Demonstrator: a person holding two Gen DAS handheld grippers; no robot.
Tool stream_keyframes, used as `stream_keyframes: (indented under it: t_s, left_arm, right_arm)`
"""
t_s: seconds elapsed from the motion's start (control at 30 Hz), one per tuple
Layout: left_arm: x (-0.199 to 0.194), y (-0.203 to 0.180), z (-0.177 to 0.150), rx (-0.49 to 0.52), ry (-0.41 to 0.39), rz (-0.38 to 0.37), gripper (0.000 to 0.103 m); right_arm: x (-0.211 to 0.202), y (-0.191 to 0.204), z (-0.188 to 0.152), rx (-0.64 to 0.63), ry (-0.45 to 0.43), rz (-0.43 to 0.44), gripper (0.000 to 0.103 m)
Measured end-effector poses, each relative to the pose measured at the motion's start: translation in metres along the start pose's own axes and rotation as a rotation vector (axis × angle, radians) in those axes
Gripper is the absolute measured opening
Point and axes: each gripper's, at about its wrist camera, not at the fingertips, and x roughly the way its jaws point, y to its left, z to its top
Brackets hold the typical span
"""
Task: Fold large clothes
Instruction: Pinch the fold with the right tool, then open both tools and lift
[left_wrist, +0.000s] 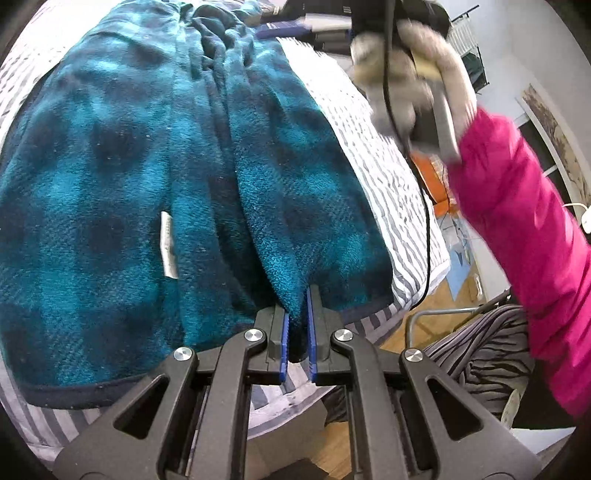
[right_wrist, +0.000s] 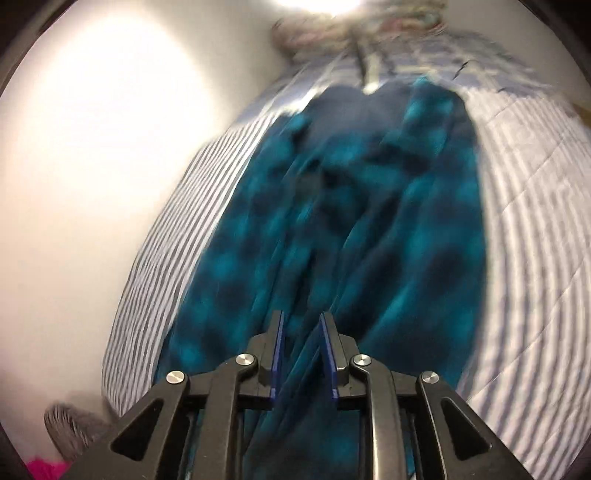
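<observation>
Teal fleece garment (left_wrist: 147, 166) runs lengthwise ahead of both jaw sets.
Left gripper (left_wrist: 297, 325) pinched shut on hem; right gripper (right_wrist: 301, 354) part-open, fabric between, grip unclear.

Support: bed (left_wrist: 373, 155) covered with grey-and-white striped quilt. Directly on it: teal and dark-blue checked fleece garment (left_wrist: 122, 177), spread lengthwise along the bed, dark hem at near edge, white label showing. Striped cover exposed on both sides of the garment in right wrist view.
</observation>
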Motion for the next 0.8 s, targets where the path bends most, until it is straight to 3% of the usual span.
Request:
stream_keyframes:
  t_s: [0.03, 0.07, 0.2, 0.23, 0.33, 0.37, 0.43, 0.57, 0.63, 0.73, 0.8]
  left_arm:
    - [0.001, -0.002, 0.000, 0.008, 0.002, 0.002, 0.006]
    - [0.003, -0.004, -0.001, 0.013, 0.003, 0.004, 0.006]
    - [0.010, -0.014, -0.001, 0.025, 0.006, 0.010, 0.006]
    - [0.010, -0.014, 0.000, 0.028, 0.007, 0.010, 0.006]
    - [0.010, -0.015, 0.002, 0.024, 0.009, 0.003, 0.006]
    - [0.011, -0.015, 0.002, 0.019, 0.010, -0.002, 0.006]
    - [0.011, -0.015, 0.002, 0.013, 0.010, -0.013, 0.006]
    - [0.007, -0.005, 0.004, -0.002, 0.005, -0.021, 0.006]
    - [0.007, -0.002, 0.004, -0.001, 0.002, -0.016, 0.006]
    - [0.005, 0.003, 0.004, 0.001, 0.009, -0.009, 0.006]
    - [0.005, 0.002, 0.004, 0.011, 0.007, 0.001, 0.006]
  right_arm:
    - [-0.001, -0.002, 0.012, -0.007, -0.019, -0.038, 0.038]
    - [0.000, -0.001, 0.022, -0.021, -0.032, -0.076, 0.045]
    - [0.029, -0.003, 0.055, -0.059, 0.000, -0.156, 0.045]
    - [0.042, -0.002, 0.062, -0.077, 0.024, -0.197, 0.041]
    - [0.072, -0.004, 0.076, -0.108, 0.084, -0.326, 0.003]
    - [0.079, -0.006, 0.079, -0.113, 0.098, -0.345, 0.003]
    - [0.076, -0.003, 0.078, -0.119, 0.082, -0.342, 0.002]
    - [0.050, -0.001, 0.092, -0.072, -0.027, -0.211, 0.001]
    - [0.068, -0.002, 0.095, -0.063, -0.016, -0.188, 0.001]
    - [0.109, -0.003, 0.084, -0.083, 0.048, -0.230, 0.001]
    - [0.119, -0.004, 0.077, -0.092, 0.041, -0.228, 0.002]
